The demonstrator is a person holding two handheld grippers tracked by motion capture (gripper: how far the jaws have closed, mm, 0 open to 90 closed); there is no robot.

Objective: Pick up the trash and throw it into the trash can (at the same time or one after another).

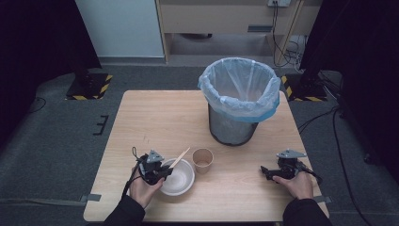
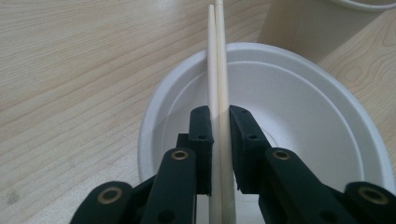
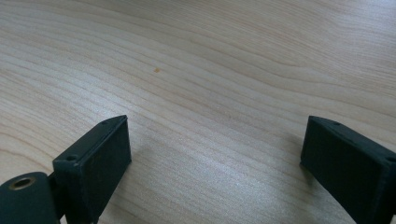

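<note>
A white paper bowl (image 1: 179, 178) (image 2: 299, 121) sits near the table's front edge, with a brown paper cup (image 1: 203, 160) (image 2: 303, 23) just to its right. A pair of wooden chopsticks (image 1: 179, 157) (image 2: 218, 70) lies across the bowl, tips pointing toward the cup. My left gripper (image 1: 165, 172) (image 2: 220, 126) is shut on the chopsticks over the bowl. At the front right, my right gripper (image 1: 263, 172) (image 3: 215, 154) rests low over bare wood, open with nothing between its jaws.
A metal mesh bin (image 1: 237, 101) lined with a pale blue bag stands at the back right of the wooden table (image 1: 150, 122). Grey carpet and dark stands surround the table.
</note>
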